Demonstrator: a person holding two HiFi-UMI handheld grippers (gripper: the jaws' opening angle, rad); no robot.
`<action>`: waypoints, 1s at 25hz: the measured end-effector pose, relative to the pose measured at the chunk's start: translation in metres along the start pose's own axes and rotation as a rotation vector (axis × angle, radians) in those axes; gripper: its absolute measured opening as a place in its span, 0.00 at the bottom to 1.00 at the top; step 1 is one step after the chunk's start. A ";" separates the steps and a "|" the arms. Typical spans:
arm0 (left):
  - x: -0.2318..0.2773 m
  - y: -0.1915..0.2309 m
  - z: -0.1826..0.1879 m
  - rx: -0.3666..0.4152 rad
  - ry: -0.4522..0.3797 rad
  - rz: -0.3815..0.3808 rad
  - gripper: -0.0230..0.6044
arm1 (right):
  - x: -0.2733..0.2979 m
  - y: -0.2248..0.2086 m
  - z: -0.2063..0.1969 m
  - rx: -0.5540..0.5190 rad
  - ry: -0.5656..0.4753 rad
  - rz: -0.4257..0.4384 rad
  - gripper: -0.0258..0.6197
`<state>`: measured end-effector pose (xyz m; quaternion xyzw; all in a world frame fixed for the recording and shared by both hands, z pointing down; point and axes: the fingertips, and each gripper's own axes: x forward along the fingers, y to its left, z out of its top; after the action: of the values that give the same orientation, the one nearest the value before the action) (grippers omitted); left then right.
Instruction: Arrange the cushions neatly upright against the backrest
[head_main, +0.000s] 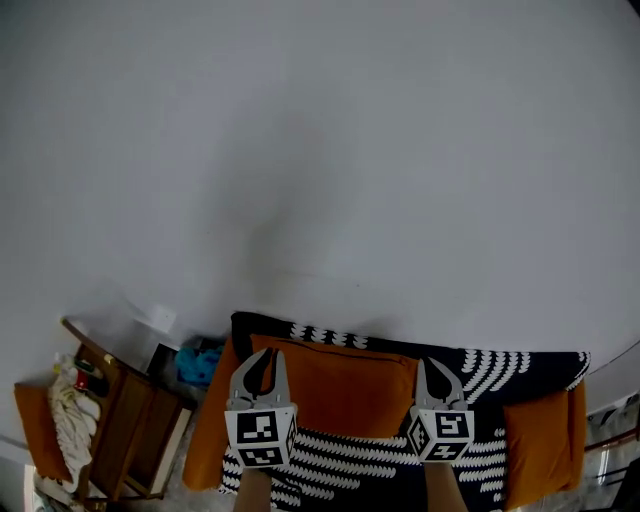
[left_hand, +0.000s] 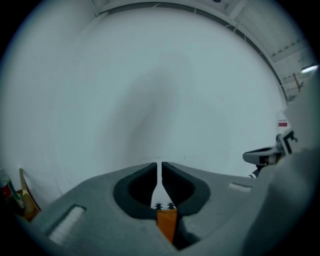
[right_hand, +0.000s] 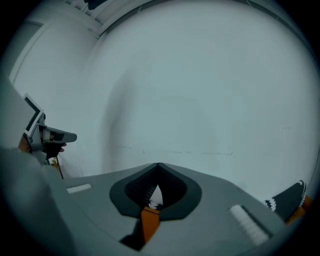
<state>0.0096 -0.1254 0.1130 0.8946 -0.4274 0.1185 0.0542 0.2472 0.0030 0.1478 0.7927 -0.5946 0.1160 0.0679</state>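
White wall, one cushion, two hand-held grippers

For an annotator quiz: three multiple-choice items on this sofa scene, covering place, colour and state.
1. The brown wooden side table stands: A left of the sofa; B right of it; C on it.
2. The patterned fabric throw is: A black and white; B red; C green.
3. The left gripper and right gripper are: A wide open; B shut on the rectangular orange fabric cushion; C unseen.
A, it stands past the sofa's left end; A, white marks on black; B, orange fabric pinched in both grippers' views.
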 end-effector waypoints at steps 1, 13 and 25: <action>-0.005 -0.002 0.009 0.003 -0.017 0.006 0.08 | -0.002 0.002 0.007 -0.005 -0.012 0.007 0.05; -0.067 -0.025 0.061 -0.006 -0.133 0.060 0.04 | -0.036 0.020 0.063 -0.023 -0.123 0.082 0.05; -0.099 -0.027 0.067 -0.028 -0.156 0.082 0.04 | -0.062 0.029 0.078 -0.019 -0.166 0.108 0.05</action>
<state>-0.0183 -0.0469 0.0224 0.8819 -0.4684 0.0445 0.0284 0.2108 0.0333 0.0548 0.7657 -0.6412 0.0479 0.0194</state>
